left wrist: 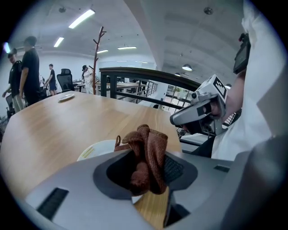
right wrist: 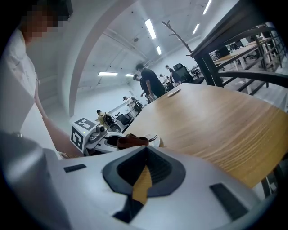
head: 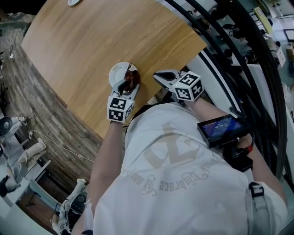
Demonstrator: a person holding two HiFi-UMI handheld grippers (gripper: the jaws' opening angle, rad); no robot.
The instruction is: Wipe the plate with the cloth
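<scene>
A small white plate [head: 118, 72] lies near the front edge of the wooden table [head: 92, 41]. My left gripper [head: 129, 84] is shut on a bunched brown cloth [head: 132, 78], which rests at the plate's near right rim. In the left gripper view the cloth [left wrist: 147, 155] stands up between the jaws, with the plate [left wrist: 96, 150] just beyond it on the left. My right gripper [head: 161, 76] hovers by the table edge, to the right of the plate, shut and holding nothing. The right gripper view shows the cloth [right wrist: 132, 140] and the plate [right wrist: 155, 142] off to the left.
A second small plate [head: 73, 2] sits at the table's far end. A dark metal railing [head: 243, 69] runs along the right of the table. Several people [left wrist: 27, 67] stand in the background beyond the table.
</scene>
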